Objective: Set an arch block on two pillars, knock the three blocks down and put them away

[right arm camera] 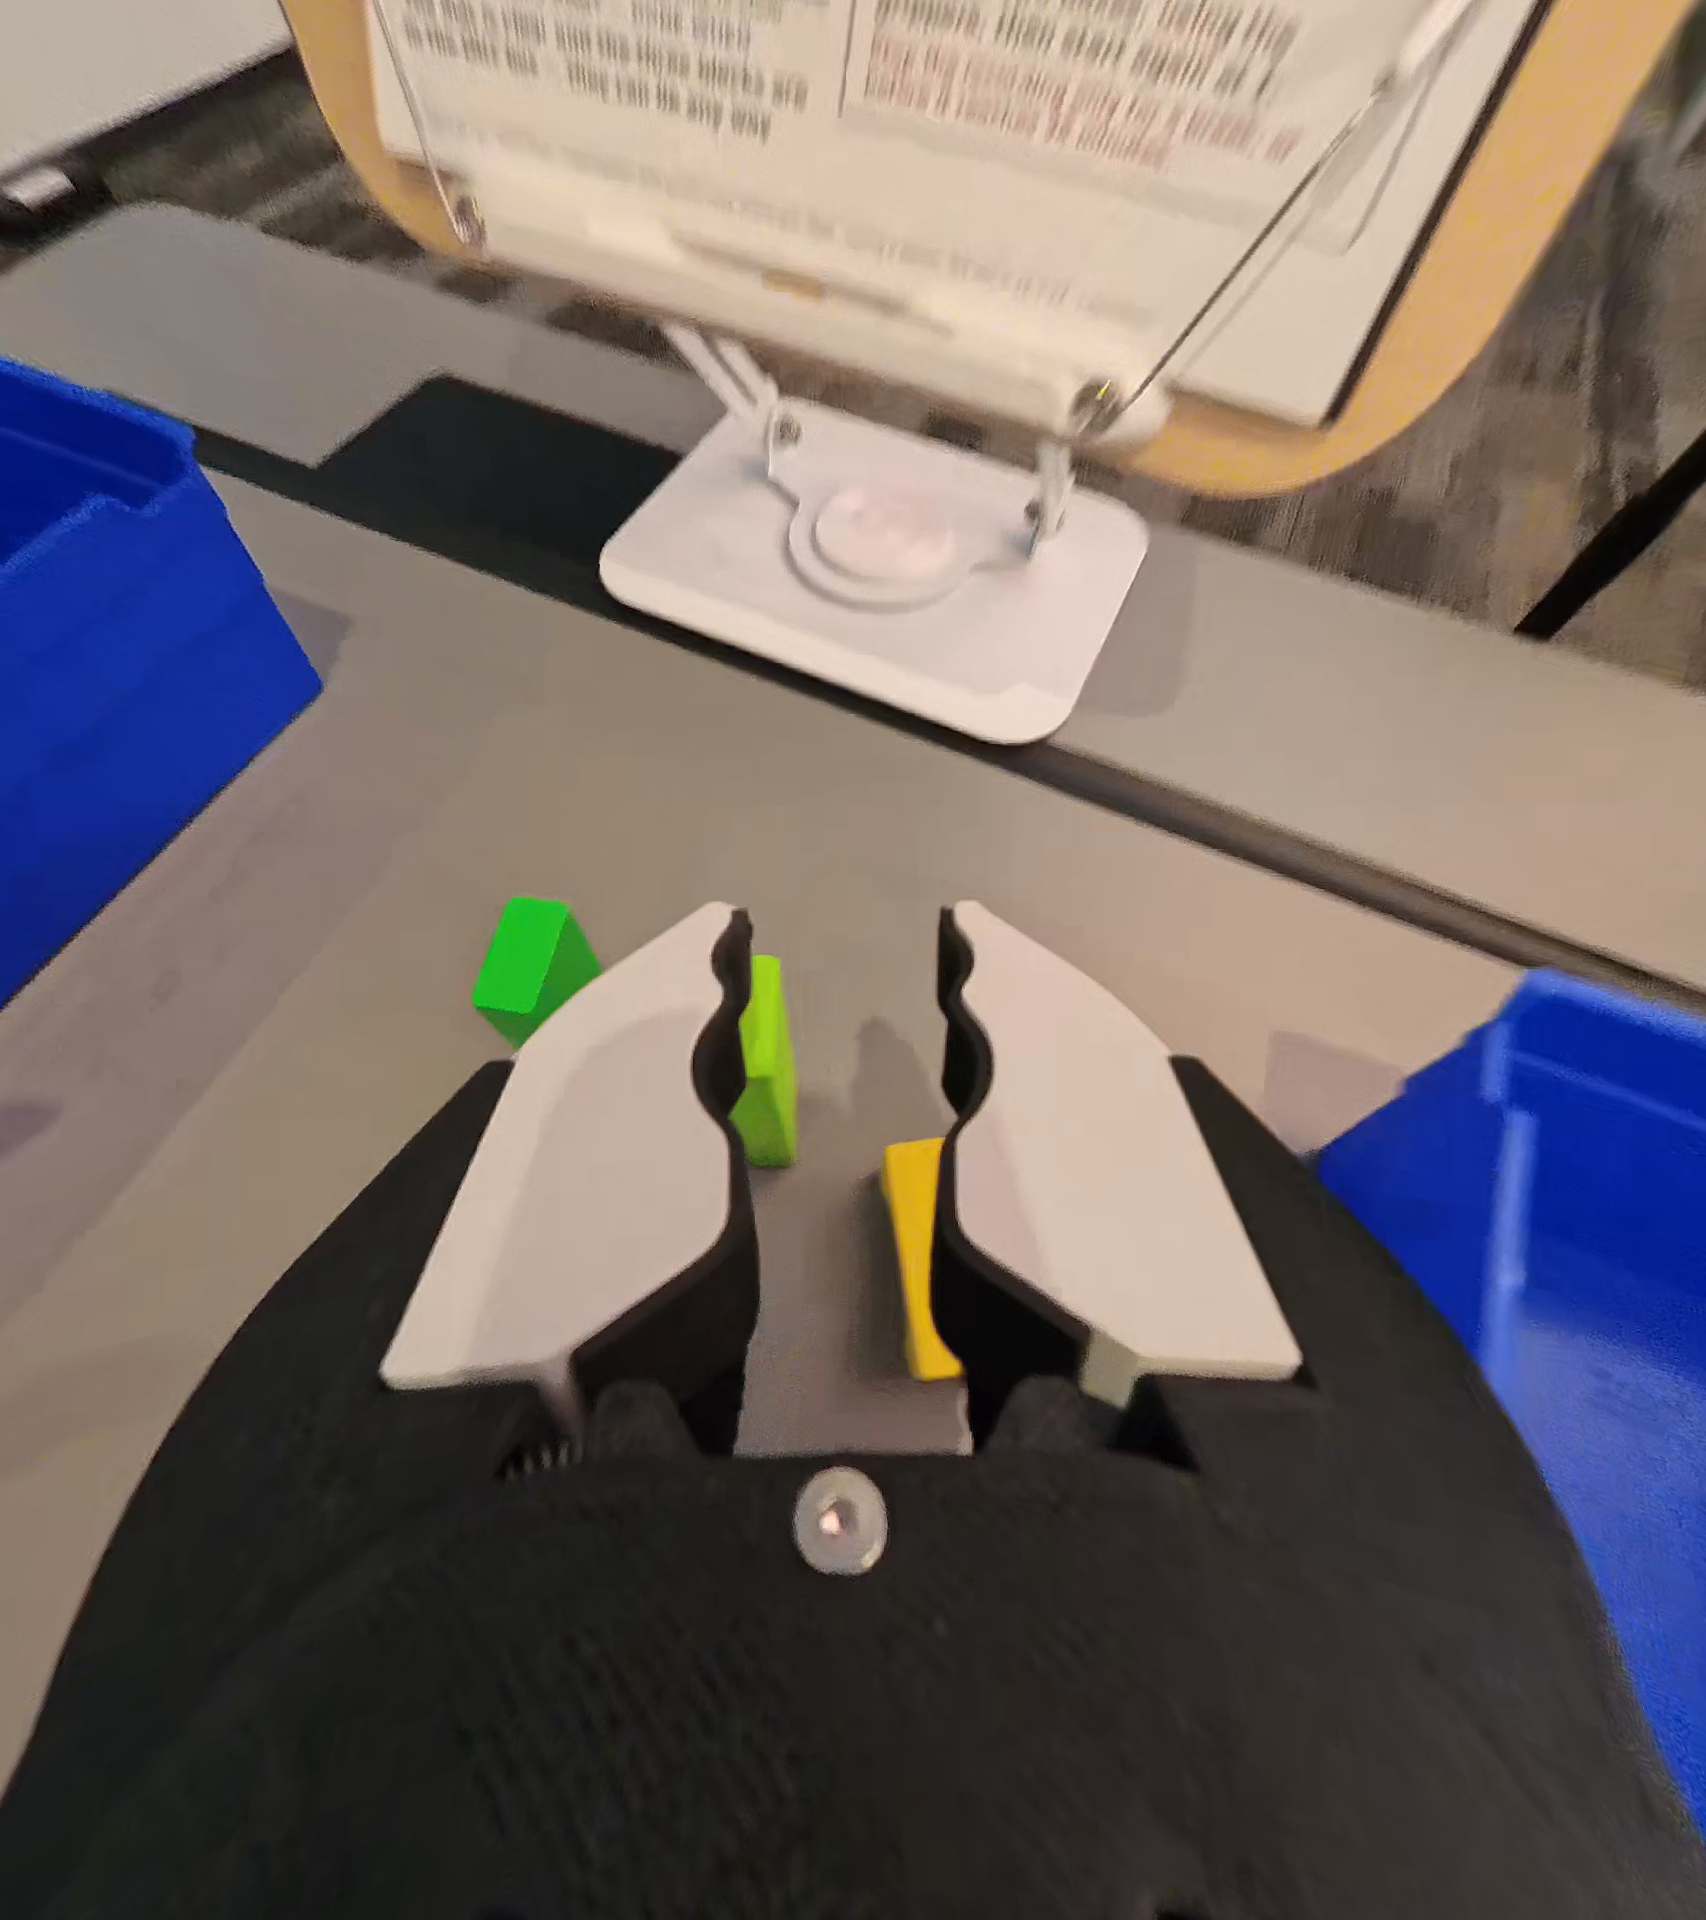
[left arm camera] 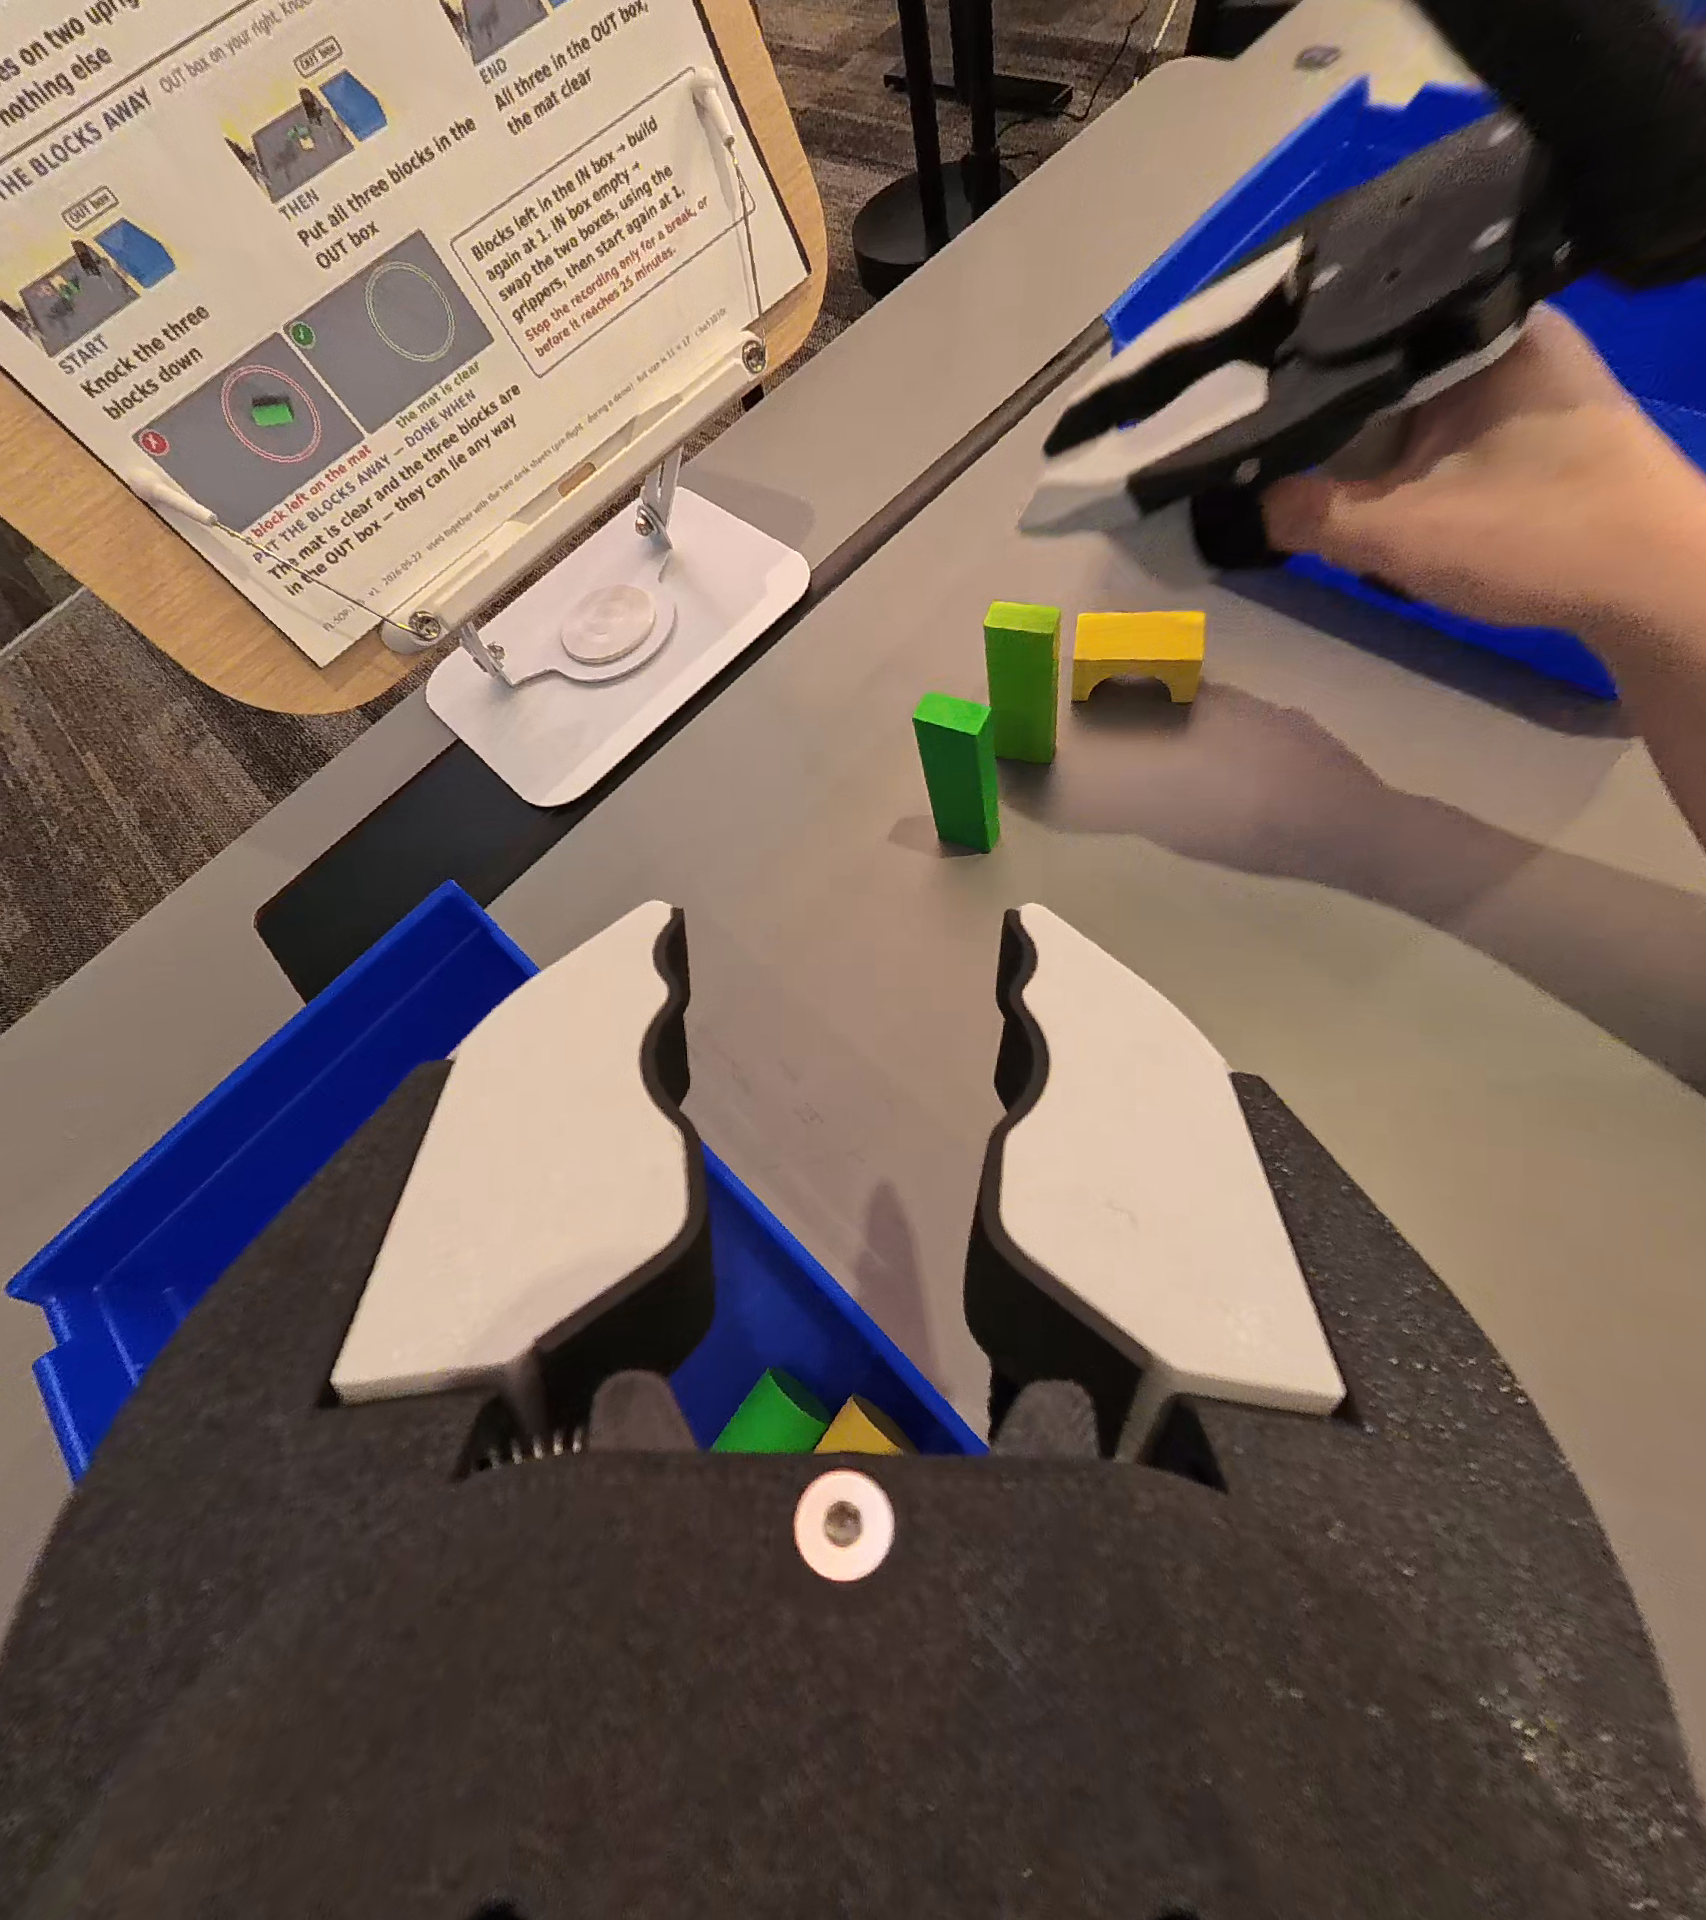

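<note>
My left gripper [left arm camera: 844, 997] hangs wide open, empty, over the near bin [left arm camera: 236, 1122]. Right gripper [right arm camera: 844, 997] partly open, empty, above the arch [right arm camera: 916, 1247]; both pillars [left arm camera: 1020, 686] upright.

Left gripper [left arm camera: 844, 1023]: jaws stood wide apart, nothing between them, held above the tabletop near its left edge, pointing toward the middle. Right gripper [right arm camera: 841, 1023]: jaws parted, nothing clamped, held above the middle of the tabletop, angled downward. In the left wrist view it was motion-blurred, with the person's hand [left arm camera: 1514, 499] wrapped under its body.
</note>
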The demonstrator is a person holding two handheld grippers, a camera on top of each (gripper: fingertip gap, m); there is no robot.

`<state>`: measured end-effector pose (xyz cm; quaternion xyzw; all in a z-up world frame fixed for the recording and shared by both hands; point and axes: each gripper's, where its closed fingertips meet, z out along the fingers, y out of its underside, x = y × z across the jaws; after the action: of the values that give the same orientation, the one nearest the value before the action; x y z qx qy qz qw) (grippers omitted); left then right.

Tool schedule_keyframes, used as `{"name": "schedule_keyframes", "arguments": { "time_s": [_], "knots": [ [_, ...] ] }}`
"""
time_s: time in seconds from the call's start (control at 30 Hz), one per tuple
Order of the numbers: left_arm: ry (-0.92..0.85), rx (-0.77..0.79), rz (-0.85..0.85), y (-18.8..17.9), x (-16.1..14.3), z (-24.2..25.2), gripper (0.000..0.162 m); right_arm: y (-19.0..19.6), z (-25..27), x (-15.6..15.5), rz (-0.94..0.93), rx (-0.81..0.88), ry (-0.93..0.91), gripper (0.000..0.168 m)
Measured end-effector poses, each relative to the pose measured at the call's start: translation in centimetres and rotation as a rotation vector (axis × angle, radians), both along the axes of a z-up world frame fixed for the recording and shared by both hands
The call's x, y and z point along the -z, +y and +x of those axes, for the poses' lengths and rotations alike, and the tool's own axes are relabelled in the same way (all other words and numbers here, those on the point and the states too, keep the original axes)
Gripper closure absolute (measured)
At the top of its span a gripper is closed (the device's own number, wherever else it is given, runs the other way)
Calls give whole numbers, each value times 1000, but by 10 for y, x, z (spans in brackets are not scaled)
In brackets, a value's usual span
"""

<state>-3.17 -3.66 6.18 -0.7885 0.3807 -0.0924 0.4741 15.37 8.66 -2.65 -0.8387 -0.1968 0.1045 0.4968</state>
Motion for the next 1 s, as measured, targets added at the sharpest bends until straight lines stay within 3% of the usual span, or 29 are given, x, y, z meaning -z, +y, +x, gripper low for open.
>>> {"name": "schedule_keyframes", "arguments": {
  "time_s": [0.07,0.3,0.5,1.0],
  "knots": [
    [-1,3,2,-1,-1,1,104,-4,17,-5,-4,-3,5,133],
    [24,18,-11,-4,5,6,104,-27,39,73,-419,-39,-170,132],
    [63,32,-37,-6,14,9,104,-36,44,104,-551,-38,-303,132],
    [113,47,-67,-9,25,11,104,-17,52,104,-463,13,-355,131]
  ]
}}
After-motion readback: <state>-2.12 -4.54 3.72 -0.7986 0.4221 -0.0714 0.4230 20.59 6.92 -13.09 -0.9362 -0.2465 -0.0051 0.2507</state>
